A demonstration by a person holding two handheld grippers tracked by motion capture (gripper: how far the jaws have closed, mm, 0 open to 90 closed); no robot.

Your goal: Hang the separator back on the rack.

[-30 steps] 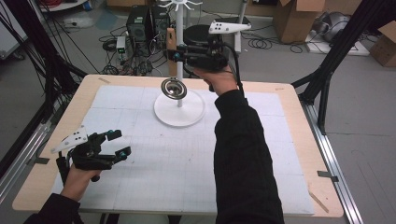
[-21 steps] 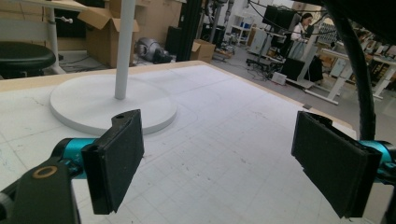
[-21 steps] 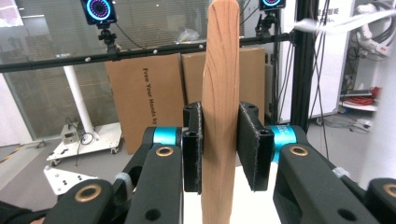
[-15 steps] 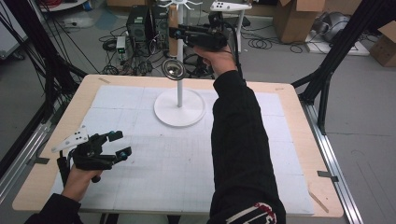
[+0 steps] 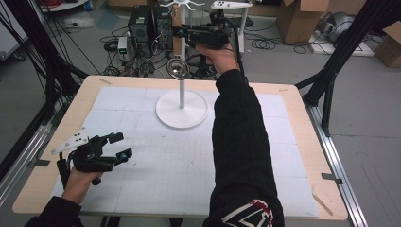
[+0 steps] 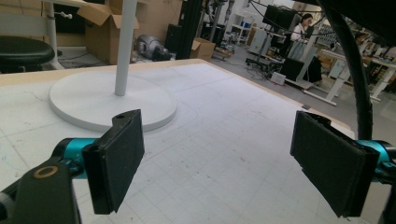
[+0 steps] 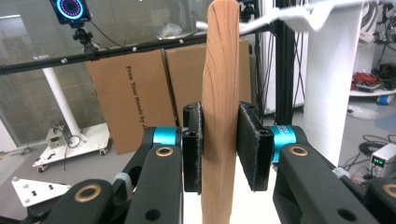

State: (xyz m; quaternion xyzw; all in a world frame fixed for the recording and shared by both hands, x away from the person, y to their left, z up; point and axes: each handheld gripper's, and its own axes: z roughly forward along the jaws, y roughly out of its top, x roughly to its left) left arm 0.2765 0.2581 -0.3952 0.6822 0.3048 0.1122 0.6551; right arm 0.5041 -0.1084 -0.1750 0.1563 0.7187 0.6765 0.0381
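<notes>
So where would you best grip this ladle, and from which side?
By the wooden handle, coming in level from the side, so the fingers press its two broad flat faces, as the right gripper does. The ladle hangs upright, handle up, and its round shiny metal bowl below would likely slip.

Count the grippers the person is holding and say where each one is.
2. The left gripper rests low over the white mat near the table's left edge, fingers open. The right gripper is raised behind the white stand, clamped on a wooden-handled ladle.
</notes>
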